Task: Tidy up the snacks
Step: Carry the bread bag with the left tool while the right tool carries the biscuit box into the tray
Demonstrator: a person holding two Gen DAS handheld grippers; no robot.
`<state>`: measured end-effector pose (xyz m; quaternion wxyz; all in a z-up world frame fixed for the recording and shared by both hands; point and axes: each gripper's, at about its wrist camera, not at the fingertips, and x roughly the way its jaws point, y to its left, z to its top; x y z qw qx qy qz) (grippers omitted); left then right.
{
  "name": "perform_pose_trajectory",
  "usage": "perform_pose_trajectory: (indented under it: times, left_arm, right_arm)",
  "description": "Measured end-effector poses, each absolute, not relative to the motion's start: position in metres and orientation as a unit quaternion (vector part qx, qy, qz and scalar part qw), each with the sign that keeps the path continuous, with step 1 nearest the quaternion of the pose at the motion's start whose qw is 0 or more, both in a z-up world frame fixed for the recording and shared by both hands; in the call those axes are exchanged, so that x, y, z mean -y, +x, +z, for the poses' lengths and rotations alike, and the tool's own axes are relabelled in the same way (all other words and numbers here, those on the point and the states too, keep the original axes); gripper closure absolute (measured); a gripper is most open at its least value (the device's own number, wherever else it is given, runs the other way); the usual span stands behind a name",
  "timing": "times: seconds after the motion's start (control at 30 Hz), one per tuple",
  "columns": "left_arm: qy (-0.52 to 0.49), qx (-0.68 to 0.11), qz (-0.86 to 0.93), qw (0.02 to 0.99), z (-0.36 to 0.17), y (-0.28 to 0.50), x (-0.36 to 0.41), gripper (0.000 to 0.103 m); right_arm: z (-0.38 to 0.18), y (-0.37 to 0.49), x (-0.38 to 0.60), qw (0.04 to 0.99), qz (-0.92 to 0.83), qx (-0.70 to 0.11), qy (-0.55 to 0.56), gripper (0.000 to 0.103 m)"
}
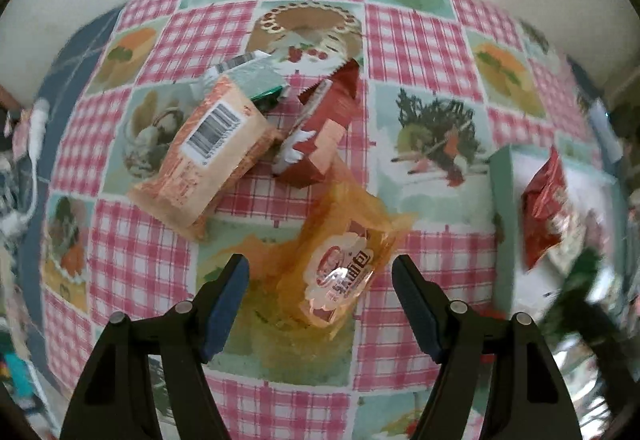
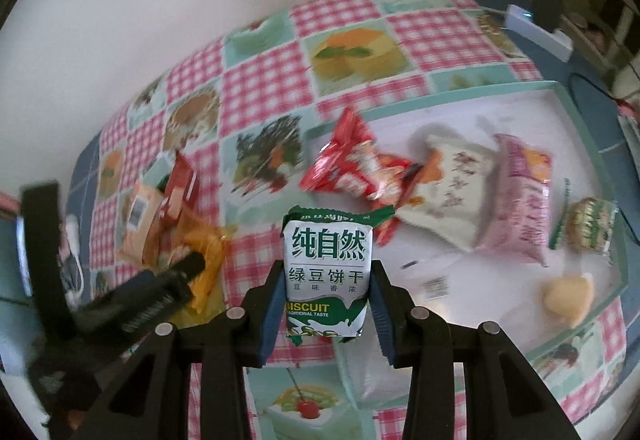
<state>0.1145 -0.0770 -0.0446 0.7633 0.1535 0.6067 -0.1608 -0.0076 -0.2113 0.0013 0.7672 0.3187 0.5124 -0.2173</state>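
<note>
Tablecloth (image 1: 420,39) edges blur; tray (image 1: 500,224) cut off right.

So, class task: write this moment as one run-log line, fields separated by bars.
right gripper: shut on green biscuit packet | left gripper: open over orange bread packet | tray: several snacks inside

I read on the green-and-white biscuit packet (image 2: 326,272): "纯自然", "绿豆饼干", "豆味香浓", "BISCUIT", part of "TRADITIONAL TASTE". The orange bread packet (image 1: 340,272) shows "软面包". Barcode label on the pale orange packet (image 1: 212,131): digits illegible.
</note>
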Motion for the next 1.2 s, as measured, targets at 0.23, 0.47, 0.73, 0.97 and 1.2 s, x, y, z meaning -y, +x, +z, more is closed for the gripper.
perform_pose_trajectory:
  times: [0.23,0.47,0.73,0.97,1.2]
  left_arm:
    - [0.191,-0.613,-0.161,0.749,-0.065,0.108,0.09,0.028]
    - [0.188,-0.619,-0.152,0.747,-0.069,0.111,0.092,0.053]
    - [0.133,-0.612,-0.167,0.762,-0.031,0.11,0.079,0.055]
    - [0.111,-0.577,-0.217,0.78,0.014,0.085,0.096,0.055]
    - [0.132,-0.563,-0.288,0.763,0.022,0.035,0.145,0.055]
  right_arm:
    - [0.017,-0.022,0.225,0.772,-0.229,-0.49,0.334,0.061]
    - [0.018,-0.026,0.231,0.77,-0.232,-0.488,0.34,0.061]
    - [0.016,-0.034,0.241,0.763,-0.236,-0.485,0.357,0.061]
    - [0.014,-0.051,0.268,0.748,-0.265,-0.474,0.381,0.061]
    - [0.011,-0.088,0.321,0.726,-0.321,-0.455,0.405,0.061]
